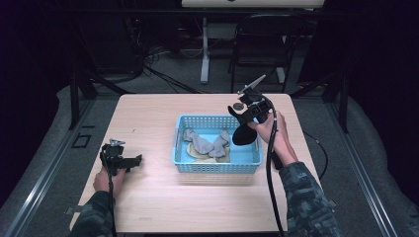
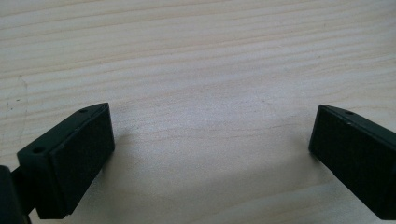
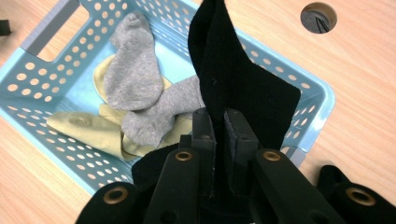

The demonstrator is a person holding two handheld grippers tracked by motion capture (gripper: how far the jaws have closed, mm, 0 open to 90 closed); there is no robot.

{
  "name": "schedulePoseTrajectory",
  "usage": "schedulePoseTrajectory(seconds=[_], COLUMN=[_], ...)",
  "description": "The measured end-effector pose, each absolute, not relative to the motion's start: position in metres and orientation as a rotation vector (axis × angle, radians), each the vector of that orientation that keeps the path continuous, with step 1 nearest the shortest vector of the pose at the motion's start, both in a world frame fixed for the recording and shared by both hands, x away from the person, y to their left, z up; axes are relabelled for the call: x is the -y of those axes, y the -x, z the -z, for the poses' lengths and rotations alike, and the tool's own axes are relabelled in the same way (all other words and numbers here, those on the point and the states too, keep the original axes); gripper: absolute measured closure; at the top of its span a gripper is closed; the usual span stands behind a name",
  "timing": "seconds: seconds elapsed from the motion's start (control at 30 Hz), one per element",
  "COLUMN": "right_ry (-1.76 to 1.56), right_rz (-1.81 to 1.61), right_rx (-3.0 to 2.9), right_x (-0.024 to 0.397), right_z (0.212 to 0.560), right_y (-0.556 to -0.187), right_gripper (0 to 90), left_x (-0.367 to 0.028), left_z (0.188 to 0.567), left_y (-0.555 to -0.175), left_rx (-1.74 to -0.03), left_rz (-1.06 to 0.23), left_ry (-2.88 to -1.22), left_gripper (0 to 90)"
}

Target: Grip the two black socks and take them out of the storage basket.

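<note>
Right tool (image 3: 218, 122) pinching a black sock (image 3: 233, 79) tight between both pads, held up above the right end of the blue basket (image 1: 185, 165). Sock hanging down from the pinch, lower end dangling over the basket's right rim in the high view. Grip looks to be near one edge of the fabric, so probably worth keeping the squeeze firm and not swinging it around.

Below that, still in the basket: two grey socks (image 3: 133, 77) flopped across a yellowish pair (image 3: 88, 126), all touching in a loose pile. Nothing seems snagged on the black one, but hard to tell at the very tip.

Best bet for doing this bit well: lift straight until the tail clears the rim, then carry it sideways to bare worktop (image 1: 148, 197). Dragging it across the rim risks tipping the light basket or pulling the sock out of the pinch.

Left tool (image 2: 210, 140) spread wide, holding nothing, parked low over the worktop well left of the basket. Could come in handy to steady the basket or catch the loose end.
</note>
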State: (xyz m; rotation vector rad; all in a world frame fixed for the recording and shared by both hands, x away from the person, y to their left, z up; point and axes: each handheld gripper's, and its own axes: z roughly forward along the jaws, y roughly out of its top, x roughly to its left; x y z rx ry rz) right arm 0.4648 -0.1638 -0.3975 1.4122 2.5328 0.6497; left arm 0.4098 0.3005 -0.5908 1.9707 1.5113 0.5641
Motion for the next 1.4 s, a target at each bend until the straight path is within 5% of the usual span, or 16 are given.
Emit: schedulePoseTrajectory(seconds=[1.0, 1.4], right_ry=[-1.476, -1.627], right_rz=[-0.641, -0.573], right_rx=[-2.409, -2.326], right_x=[0.228, 0.287], right_z=[0.353, 0.380], right_y=[-0.441, -0.433], right_gripper=[84.0, 83.9], left_x=[-0.300, -0.300], left_z=[0.591, 0.591], left_y=[-0.410, -0.410], left_rx=[-1.514, -1.514], left_rz=[-0.565, -0.565], left_ry=[-1.965, -1.965], left_gripper=[0.2, 0.2])
